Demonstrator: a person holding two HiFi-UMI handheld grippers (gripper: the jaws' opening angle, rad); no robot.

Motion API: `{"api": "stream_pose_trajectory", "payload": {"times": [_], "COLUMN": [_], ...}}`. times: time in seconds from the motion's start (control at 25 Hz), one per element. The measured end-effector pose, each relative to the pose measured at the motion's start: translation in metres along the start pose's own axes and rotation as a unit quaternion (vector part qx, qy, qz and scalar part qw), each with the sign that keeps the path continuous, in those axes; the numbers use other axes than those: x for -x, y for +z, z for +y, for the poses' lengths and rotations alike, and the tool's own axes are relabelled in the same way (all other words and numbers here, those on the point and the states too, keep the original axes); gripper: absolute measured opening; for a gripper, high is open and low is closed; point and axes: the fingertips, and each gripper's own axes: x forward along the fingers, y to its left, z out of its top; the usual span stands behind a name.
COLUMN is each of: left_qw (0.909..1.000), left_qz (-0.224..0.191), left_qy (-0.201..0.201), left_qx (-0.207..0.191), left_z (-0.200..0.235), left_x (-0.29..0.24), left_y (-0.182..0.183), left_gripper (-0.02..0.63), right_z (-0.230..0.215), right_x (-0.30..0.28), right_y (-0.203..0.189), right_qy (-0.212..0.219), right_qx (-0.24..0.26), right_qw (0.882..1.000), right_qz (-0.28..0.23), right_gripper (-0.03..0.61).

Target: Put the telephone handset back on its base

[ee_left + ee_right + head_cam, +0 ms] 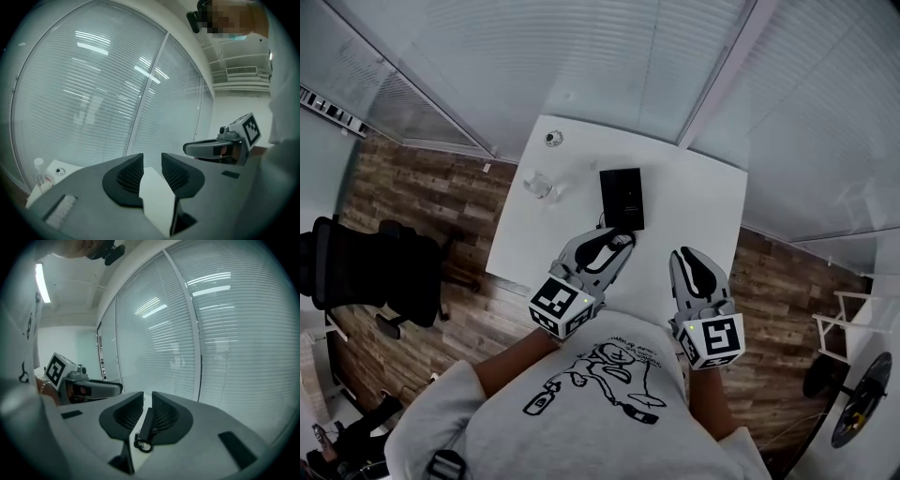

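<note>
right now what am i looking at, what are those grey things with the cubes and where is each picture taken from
No robot: a person holds a two-fingered gripper in each hand, the left gripper and the right gripper. The marker cubes are part of them. One picture comes from a camera on the person's head, looking down; the other two from cameras on the grippers. On the white table lie a black telephone, a clear bottle and a small round thing. Both grippers are open and hold nothing; the telephone merely shows far off between the right one's fingers.
</note>
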Motion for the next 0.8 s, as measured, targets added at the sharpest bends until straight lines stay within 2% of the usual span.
{"api": "stream_pose_trajectory", "payload": {"times": [0.36, 0.56, 0.8], "left_qw": [0.9984, 0.9974, 0.9964], "left_qz": [-0.045, -0.046, -0.073], "left_qy": [-0.005, -0.004, -0.009], "left_qx": [-0.032, -0.055, -0.043], "left_z": [-0.028, -0.042, -0.044], "left_x": [0.017, 0.024, 0.027], "left_y": [0.05, 0.066, 0.076], "left_gripper": [0.115, 0.112, 0.112], "right_z": [0.006, 0.013, 0.022], "right_x": [0.026, 0.036, 0.036], "right_y": [0.054, 0.073, 0.081], "right_qy": [0.006, 0.007, 0.005], "right_qx": [0.033, 0.041, 0.062], "right_qw": [0.999, 0.998, 0.997], "right_qz": [-0.034, -0.047, -0.053], "right_gripper": [0.049, 0.048, 0.04]}}
